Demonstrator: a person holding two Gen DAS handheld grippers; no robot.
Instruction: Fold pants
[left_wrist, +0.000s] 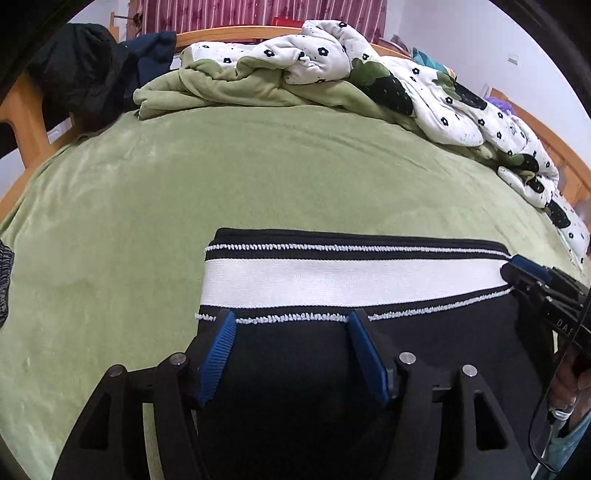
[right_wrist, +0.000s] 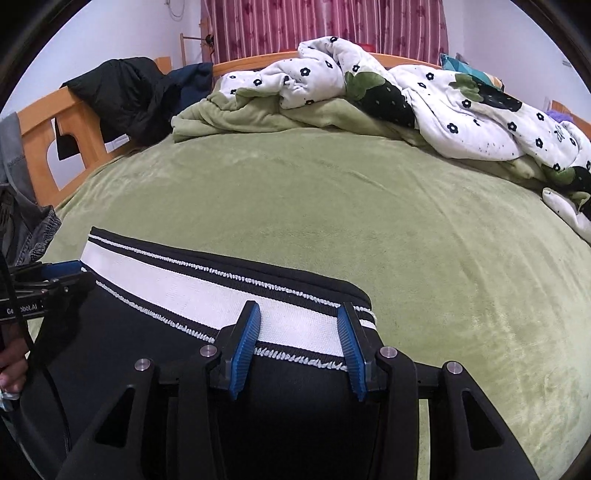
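Note:
Black pants with a broad white waistband (left_wrist: 332, 280) lie on the green bed sheet (left_wrist: 258, 177), waistband toward the far side. My left gripper (left_wrist: 291, 319) stands open over the band's left part, its blue pads apart with flat black cloth between them. My right gripper (right_wrist: 299, 314) sits at the right end of the waistband (right_wrist: 184, 288), pads against the white band and shut on it. Each gripper also shows at the edge of the other's view: the right gripper (left_wrist: 517, 275) and the left gripper (right_wrist: 70, 275).
A rumpled white flowered duvet (left_wrist: 406, 85) and a green blanket are heaped along the far and right sides. A dark jacket (right_wrist: 122, 92) hangs over the wooden bed frame (right_wrist: 40, 122) at the left. Grey clothing (right_wrist: 26, 221) lies by the left edge. A person's hand (right_wrist: 11, 369) holds the left gripper.

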